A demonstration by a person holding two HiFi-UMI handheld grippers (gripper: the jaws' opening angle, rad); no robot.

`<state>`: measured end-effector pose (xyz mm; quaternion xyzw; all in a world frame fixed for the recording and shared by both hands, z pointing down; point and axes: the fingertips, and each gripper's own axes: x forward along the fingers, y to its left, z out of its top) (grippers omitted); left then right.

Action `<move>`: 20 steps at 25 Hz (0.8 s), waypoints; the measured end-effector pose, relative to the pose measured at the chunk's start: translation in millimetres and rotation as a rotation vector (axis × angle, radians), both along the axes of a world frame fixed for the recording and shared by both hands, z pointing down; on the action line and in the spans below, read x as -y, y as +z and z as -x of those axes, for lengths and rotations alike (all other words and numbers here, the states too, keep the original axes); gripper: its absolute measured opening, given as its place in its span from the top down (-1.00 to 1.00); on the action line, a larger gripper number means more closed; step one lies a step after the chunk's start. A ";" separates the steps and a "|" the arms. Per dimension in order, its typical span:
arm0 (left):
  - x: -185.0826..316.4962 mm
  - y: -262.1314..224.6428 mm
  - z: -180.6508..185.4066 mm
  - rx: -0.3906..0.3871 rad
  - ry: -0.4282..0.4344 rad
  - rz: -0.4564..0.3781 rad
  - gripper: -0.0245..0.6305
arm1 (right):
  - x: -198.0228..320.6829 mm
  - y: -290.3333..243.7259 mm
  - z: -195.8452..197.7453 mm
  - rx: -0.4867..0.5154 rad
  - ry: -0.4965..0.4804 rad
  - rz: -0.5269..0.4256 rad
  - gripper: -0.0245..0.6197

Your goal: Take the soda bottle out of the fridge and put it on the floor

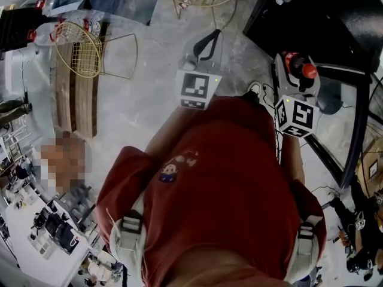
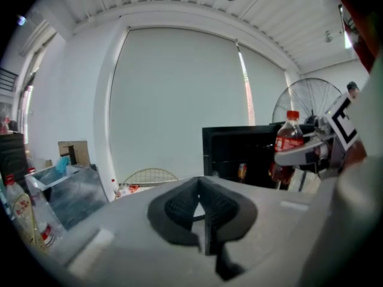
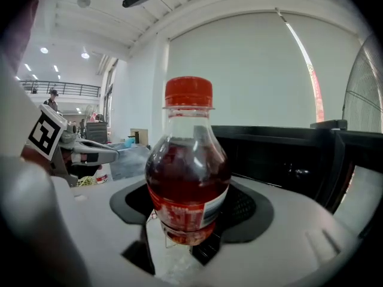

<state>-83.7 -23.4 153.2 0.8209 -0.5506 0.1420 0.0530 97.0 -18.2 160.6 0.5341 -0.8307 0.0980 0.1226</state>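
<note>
The soda bottle has dark red drink, a red cap and a red-and-white label. It stands upright between the pads of my right gripper, which is shut on its lower body. In the head view the right gripper holds the bottle in the air just in front of the black fridge. My left gripper is held to its left, over the pale floor. Its pads meet at the tips in the left gripper view, where this left gripper is shut on nothing. From there I see the bottle beside the fridge.
Gold wire baskets and a wooden pallet lie on the floor at the left, with clear plastic bottles behind. A white table with small items is at lower left. A round fan stands behind the fridge. Cables trail at the right.
</note>
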 end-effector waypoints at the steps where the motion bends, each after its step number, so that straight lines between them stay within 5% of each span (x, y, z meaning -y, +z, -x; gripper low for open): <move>1: 0.1 -1.4 3.8 -0.001 -0.007 -0.001 0.93 | -0.3 0.2 2.3 0.001 -0.005 0.005 -0.04; 20: -13.8 16.6 42.8 -0.004 -0.136 0.030 0.93 | -1.0 30.6 36.4 0.011 -0.134 0.086 -0.04</move>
